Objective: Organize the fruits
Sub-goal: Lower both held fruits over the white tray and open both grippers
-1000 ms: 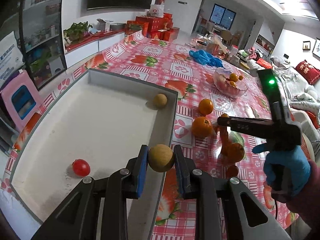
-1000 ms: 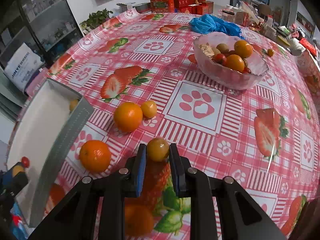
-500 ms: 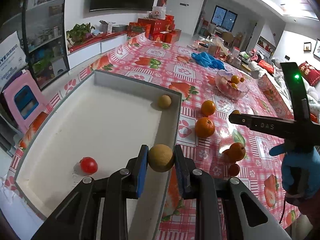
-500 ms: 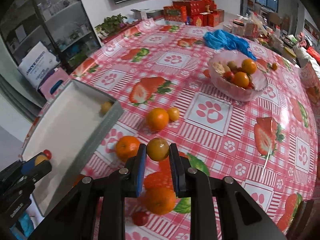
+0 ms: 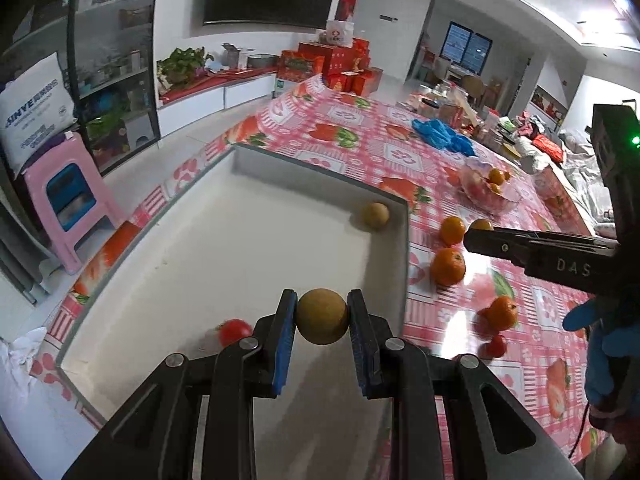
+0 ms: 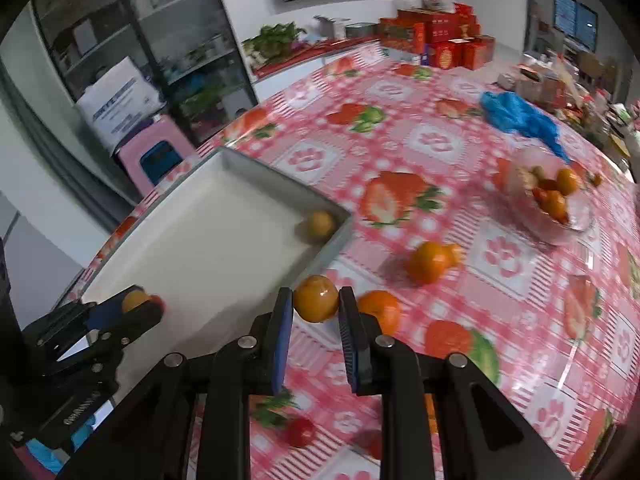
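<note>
My left gripper [image 5: 322, 318] is shut on a round tan fruit [image 5: 322, 315], held above the near part of the white tray [image 5: 208, 248]. Inside the tray lie a red tomato [image 5: 234, 331] and a second tan fruit [image 5: 375, 215] in the far right corner. My right gripper [image 6: 316, 300] is shut on a small orange-yellow fruit [image 6: 316, 298], held over the tablecloth just right of the tray's edge [image 6: 320, 252]. In the left wrist view the right gripper [image 5: 476, 236] reaches in from the right. The left gripper [image 6: 136, 304] shows low on the left in the right wrist view.
Loose oranges [image 5: 448, 266] [image 5: 452, 230] [image 5: 502, 312] and small tomatoes [image 5: 496, 346] lie on the strawberry-print cloth right of the tray. A clear bowl of fruit [image 6: 552, 204] stands farther back, a blue bag [image 6: 520, 118] beyond it. A pink stool [image 5: 68, 200] stands off the table's left.
My right gripper rose and swung left toward the tray with its fruit. My left gripper shifted a little further over the tray, still gripping the tan fruit.
</note>
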Tool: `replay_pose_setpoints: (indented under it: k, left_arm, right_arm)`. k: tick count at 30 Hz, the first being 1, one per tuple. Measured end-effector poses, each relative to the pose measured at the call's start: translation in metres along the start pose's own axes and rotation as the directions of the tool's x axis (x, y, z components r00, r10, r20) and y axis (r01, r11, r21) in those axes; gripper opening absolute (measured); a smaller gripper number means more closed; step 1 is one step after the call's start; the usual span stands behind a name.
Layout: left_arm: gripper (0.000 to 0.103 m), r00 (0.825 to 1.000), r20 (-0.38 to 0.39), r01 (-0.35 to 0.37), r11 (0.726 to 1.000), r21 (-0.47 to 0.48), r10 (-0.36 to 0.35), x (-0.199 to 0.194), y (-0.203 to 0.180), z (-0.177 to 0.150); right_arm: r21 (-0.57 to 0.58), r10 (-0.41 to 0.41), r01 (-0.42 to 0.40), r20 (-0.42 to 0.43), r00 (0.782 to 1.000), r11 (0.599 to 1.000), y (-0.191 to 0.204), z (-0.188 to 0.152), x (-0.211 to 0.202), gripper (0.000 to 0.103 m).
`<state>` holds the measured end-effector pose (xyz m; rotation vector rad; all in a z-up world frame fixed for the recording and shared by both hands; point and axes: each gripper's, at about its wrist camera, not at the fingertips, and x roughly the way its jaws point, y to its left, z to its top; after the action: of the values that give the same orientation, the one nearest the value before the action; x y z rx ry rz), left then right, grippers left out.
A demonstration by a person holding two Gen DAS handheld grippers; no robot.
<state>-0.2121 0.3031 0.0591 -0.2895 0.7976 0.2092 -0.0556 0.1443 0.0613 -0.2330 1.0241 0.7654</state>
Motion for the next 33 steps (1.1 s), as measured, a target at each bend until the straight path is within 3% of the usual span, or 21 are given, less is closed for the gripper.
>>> replay_pose_setpoints:
  k: [12,21,23,24,25,26,27,29,33]
  left_arm:
    - [0.027,0.998,-0.027,-0.053,0.998,-0.046,0.052,0.014,0.034,-0.008]
    - [0.027,0.997,-0.039,-0.061,0.997,-0.041,0.059,0.018,0.037,-0.011]
    - [0.028,0.997,-0.041,-0.067,0.997,-0.035,0.066,0.018,0.037,-0.012]
    - [0.031,0.996,-0.043,-0.076,0.997,-0.033,0.074,0.018,0.037,-0.012]
    - [0.056,0.995,-0.049,-0.088,0.996,-0.033,0.087,0.018,0.037,-0.012]
    - [0.073,0.994,-0.052,-0.102,0.994,-0.041,0.1,0.018,0.038,-0.012]
    - [0.094,0.993,-0.036,-0.118,0.991,-0.056,0.116,0.015,0.04,-0.012]
    - [0.094,0.992,0.004,-0.126,0.989,-0.073,0.127,0.008,0.043,-0.013]
    - [0.094,0.991,-0.023,-0.136,0.989,-0.066,0.135,0.011,0.043,-0.011]
  right_arm:
    - [-0.084,0.067,-0.073,-0.074,0.995,0.994,0.056,0.005,0.037,0.025]
    - [-0.082,0.089,-0.099,-0.114,0.989,0.992,0.065,0.005,0.051,0.026]
    - [-0.08,0.099,-0.109,-0.119,0.988,0.991,0.065,0.005,0.05,0.033]
    - [-0.081,0.103,-0.112,-0.117,0.988,0.99,0.065,0.005,0.049,0.038]
    - [-0.083,0.102,-0.112,-0.112,0.988,0.99,0.066,0.005,0.048,0.053]
    - [-0.085,0.101,-0.111,-0.106,0.989,0.99,0.066,0.006,0.046,0.065]
    - [-0.089,0.1,-0.108,-0.096,0.99,0.99,0.067,0.006,0.044,0.068]
    - [-0.096,0.098,-0.105,-0.08,0.992,0.99,0.067,0.007,0.039,0.077]
    - [-0.08,0.103,-0.107,-0.061,0.993,0.991,0.062,0.008,0.031,0.083]
